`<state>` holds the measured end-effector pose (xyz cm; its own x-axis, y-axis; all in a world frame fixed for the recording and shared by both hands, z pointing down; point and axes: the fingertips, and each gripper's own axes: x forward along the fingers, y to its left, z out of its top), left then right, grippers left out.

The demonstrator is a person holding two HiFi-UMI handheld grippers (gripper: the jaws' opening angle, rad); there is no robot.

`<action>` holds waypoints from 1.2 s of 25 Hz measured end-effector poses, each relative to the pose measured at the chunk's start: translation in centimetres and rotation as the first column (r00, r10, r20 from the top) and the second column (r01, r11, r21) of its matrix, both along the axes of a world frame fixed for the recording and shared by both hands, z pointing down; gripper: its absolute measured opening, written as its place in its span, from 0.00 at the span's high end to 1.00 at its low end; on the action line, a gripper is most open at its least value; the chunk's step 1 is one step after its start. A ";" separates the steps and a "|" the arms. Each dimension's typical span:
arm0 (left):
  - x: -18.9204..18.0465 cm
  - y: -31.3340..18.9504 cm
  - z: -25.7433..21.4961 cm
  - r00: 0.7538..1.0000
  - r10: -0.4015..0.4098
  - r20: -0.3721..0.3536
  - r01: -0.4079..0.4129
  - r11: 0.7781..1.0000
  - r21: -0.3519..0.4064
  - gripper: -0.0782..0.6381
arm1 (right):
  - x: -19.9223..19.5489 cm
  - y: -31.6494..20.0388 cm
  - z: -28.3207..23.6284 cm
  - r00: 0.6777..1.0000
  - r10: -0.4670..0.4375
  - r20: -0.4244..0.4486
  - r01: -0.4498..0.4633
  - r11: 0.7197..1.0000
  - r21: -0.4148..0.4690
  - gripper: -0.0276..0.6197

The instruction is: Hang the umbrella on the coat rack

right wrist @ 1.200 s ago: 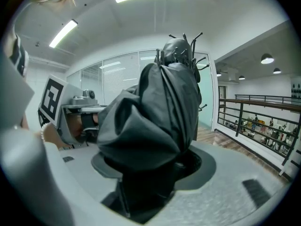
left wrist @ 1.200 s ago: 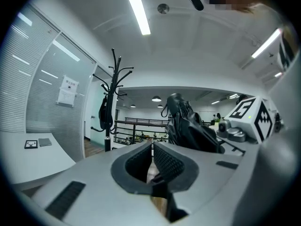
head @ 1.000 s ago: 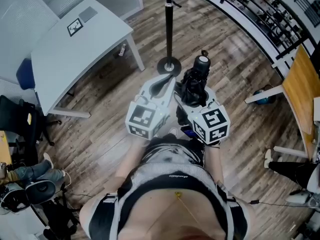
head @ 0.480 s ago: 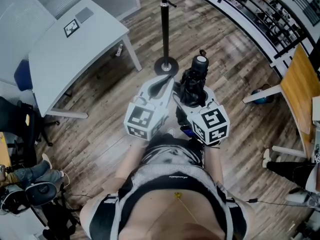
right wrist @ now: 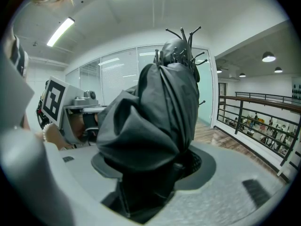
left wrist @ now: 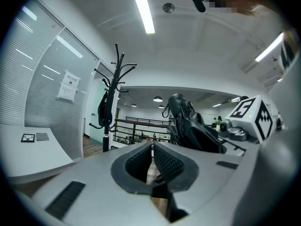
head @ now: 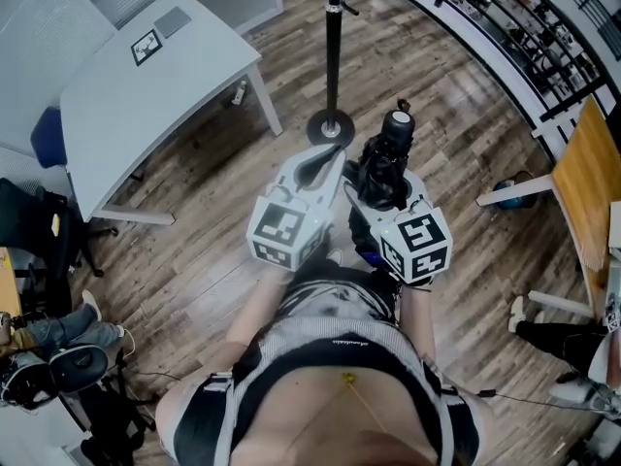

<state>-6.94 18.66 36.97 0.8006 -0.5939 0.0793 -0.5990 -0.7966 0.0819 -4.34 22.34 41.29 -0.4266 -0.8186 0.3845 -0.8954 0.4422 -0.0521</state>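
Note:
The black folded umbrella (head: 386, 158) stands upright in my right gripper (head: 383, 181), whose jaws are shut on its lower part. In the right gripper view the umbrella (right wrist: 157, 117) fills the middle and hides the jaw tips (right wrist: 160, 171). My left gripper (head: 327, 155) is held just left of the umbrella, shut, with nothing between its ribbed pads (left wrist: 167, 161). The black coat rack (head: 333, 47) stands on the wooden floor ahead of both grippers, base (head: 331, 126) just beyond them. From the left gripper the coat rack (left wrist: 114, 91) appears at left with a dark item hanging on it.
A white table (head: 146, 85) stands to the left of the rack. A black office chair (head: 44, 236) and a seated person's legs (head: 53, 343) are at far left. A railing (head: 505, 27) runs along the upper right, and a wooden table (head: 587, 178) is at right.
Only the head view has swayed slightly. Both grippers keep the same pose in front of the coat rack, with the umbrella still in the right one.

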 end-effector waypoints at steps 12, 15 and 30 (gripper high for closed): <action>0.0 -7.4 -0.7 0.999 0.019 -0.026 -0.019 1.000 0.006 0.87 | -0.4 -7.1 0.1 1.000 0.015 -0.003 -0.015 1.000 -0.028 0.52; 0.3 -9.3 -0.8 0.999 0.029 -0.021 -0.029 1.000 0.012 0.87 | -0.3 -9.3 0.2 1.000 0.016 0.000 -0.016 0.999 -0.035 0.52; 0.9 -17.4 -0.1 0.999 0.045 -0.012 -0.045 0.999 0.014 0.87 | 0.0 -17.3 1.8 1.000 0.017 -0.005 -0.018 0.998 -0.062 0.52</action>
<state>-6.03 1.22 36.86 0.8276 -0.5580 0.0613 -0.5613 -0.8239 0.0785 -4.38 5.05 43.05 -0.4107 -0.8004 0.4367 -0.9033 0.4224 -0.0753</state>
